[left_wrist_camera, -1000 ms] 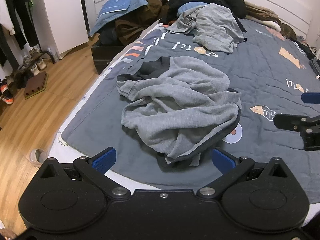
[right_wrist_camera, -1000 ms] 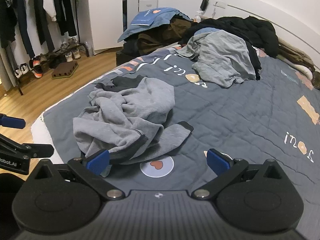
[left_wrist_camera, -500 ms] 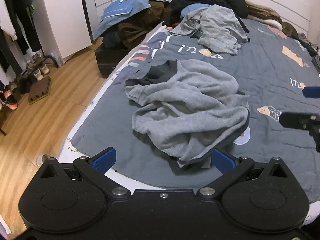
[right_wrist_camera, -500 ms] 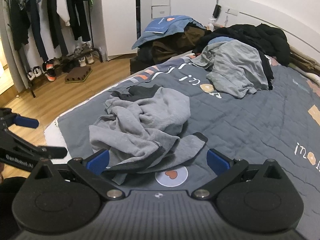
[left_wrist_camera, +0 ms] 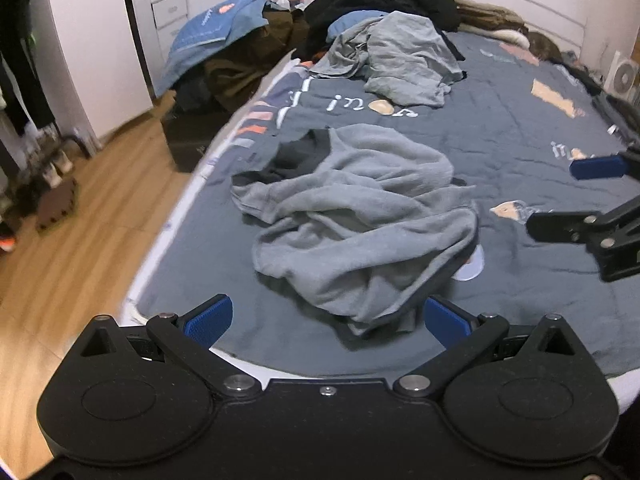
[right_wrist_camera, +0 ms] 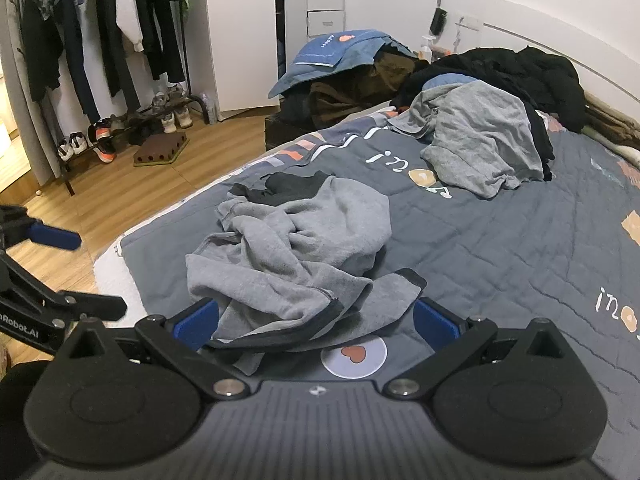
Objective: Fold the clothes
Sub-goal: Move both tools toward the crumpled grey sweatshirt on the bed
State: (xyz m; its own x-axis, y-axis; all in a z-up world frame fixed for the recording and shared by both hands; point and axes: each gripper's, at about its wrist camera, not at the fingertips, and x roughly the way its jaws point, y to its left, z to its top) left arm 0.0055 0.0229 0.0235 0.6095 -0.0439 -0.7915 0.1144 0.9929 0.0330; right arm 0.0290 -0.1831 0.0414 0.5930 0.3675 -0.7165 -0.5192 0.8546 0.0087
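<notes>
A crumpled grey sweatshirt [left_wrist_camera: 352, 220] [right_wrist_camera: 296, 244] with black collar and black hem lies near the foot of the bed. My left gripper [left_wrist_camera: 326, 318] hovers open just short of the sweatshirt's near hem, nothing between its blue pads. My right gripper [right_wrist_camera: 316, 320] is open too, its fingers either side of the black-edged hem and a sleeve cuff. The right gripper shows at the right edge of the left wrist view [left_wrist_camera: 592, 200], and the left gripper at the left edge of the right wrist view [right_wrist_camera: 52, 272]. A second grey garment [left_wrist_camera: 404, 60] [right_wrist_camera: 480, 144] lies bunched farther up the bed.
The bed has a dark grey quilt [left_wrist_camera: 520, 128] [right_wrist_camera: 500, 248] with printed letters. A pile of black and brown clothes [right_wrist_camera: 512, 76] sits by the headboard. A blue cloth [right_wrist_camera: 340, 56] covers a dark heap beside the bed. Wooden floor [right_wrist_camera: 160, 176], a clothes rack [right_wrist_camera: 100, 32] and shoes lie to the left.
Both grippers have pulled back and swung slightly, so the sweatshirt sits more centred and farther off. Both stay open. The clothes have not moved.
</notes>
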